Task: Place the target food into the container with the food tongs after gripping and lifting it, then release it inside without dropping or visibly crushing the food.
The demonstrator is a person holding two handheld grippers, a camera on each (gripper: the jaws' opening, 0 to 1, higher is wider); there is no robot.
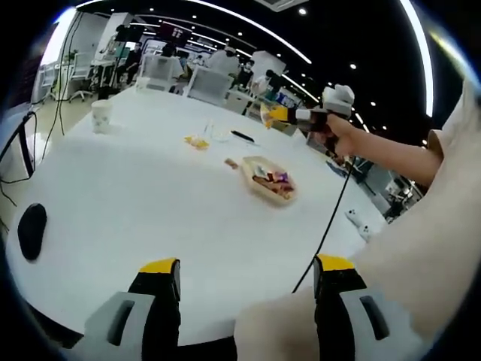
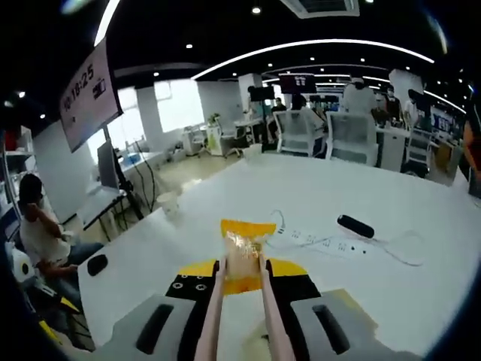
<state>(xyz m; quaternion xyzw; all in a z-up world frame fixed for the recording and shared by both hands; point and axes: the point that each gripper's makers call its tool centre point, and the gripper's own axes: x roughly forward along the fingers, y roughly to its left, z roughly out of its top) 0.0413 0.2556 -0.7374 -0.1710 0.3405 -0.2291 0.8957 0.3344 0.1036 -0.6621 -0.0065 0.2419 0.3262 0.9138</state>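
My right gripper [image 2: 242, 292] is shut on a pair of pale food tongs [image 2: 213, 316]. The tongs pinch a yellow snack packet [image 2: 243, 254] held up above the white table. In the left gripper view a hand holds that right gripper [image 1: 304, 116] in the air beyond a shallow wooden tray [image 1: 246, 170], with the yellow packet [image 1: 270, 114] at the tongs' tip. The tray holds several wrapped snacks. My left gripper [image 1: 244, 274] stands open with nothing between its jaws, low over the near table edge.
Loose on the table lie a small snack [image 1: 231, 162] and a yellow snack [image 1: 197, 141]. A paper cup [image 1: 101, 115], a black mouse [image 1: 31, 229], a power strip [image 2: 316, 241] with cable and a black bar [image 2: 355, 226] are also there. Chairs and people stand beyond.
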